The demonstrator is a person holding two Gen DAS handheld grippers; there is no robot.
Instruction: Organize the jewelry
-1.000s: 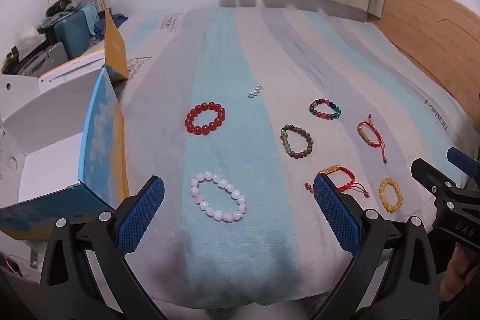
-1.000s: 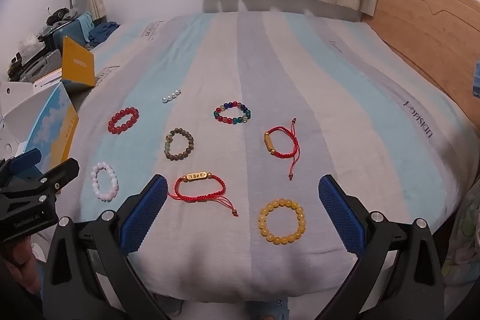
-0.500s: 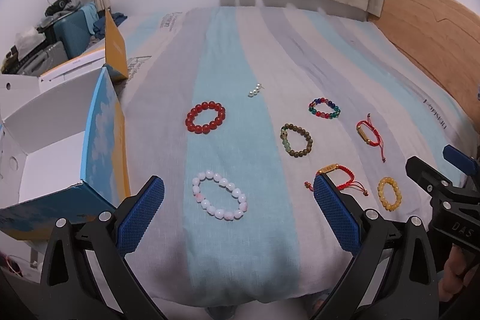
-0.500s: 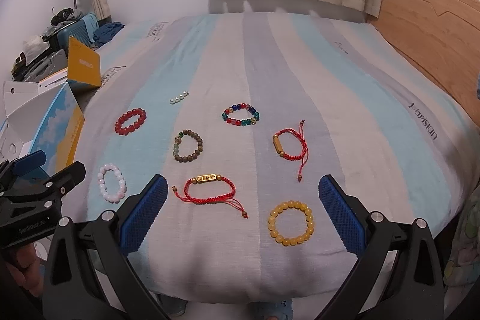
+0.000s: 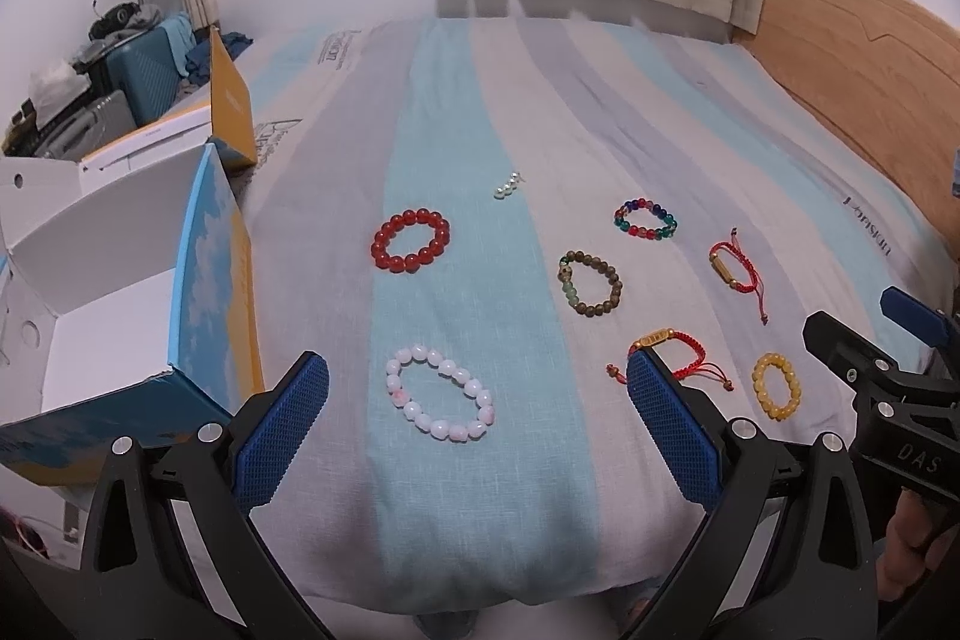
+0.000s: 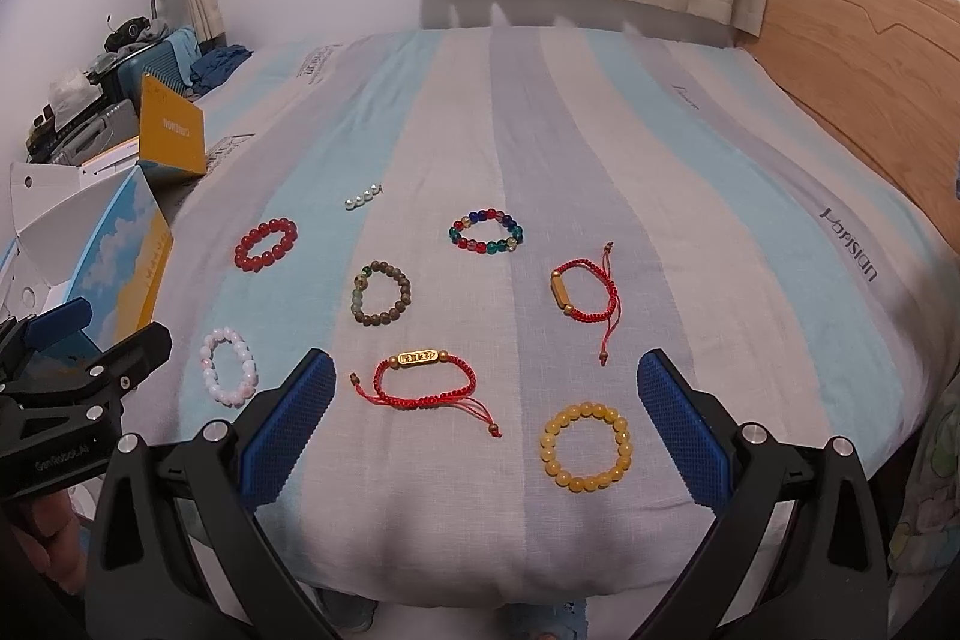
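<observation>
Compared with one second earlier, both wrist views are sitting slightly farther back from the striped bed (image 6: 690, 172), so the jewelry is appearing a little higher in each view; the pieces themselves are lying where they were. The left gripper (image 5: 477, 421) and the right gripper (image 6: 486, 421) are both hovering over the near edge of the bed with jaws spread wide, holding nothing.

Seven closed bracelets and one short strand are lying flat and apart from each other:
- one red bead bracelet (image 6: 266, 244),
- one pink-white bead bracelet (image 5: 440, 393), lying between the left gripper's fingers,
- one brown bead bracelet (image 6: 382, 302),
- one multicolour bead bracelet (image 6: 486, 231),
- one yellow bead bracelet (image 6: 586, 446),
- two red cord bracelets: one with a flat gold plate (image 6: 427, 381), its long axis running across the view and its tails trailing rightward toward the near edge; one with a gold tube (image 6: 585, 293), its tail trailing toward the near edge.
- The pearl strand (image 6: 362, 198) is lying obliquely, farthest from the grippers.

One open blue-and-white box (image 5: 198, 244) is standing at the bed's left side.
</observation>
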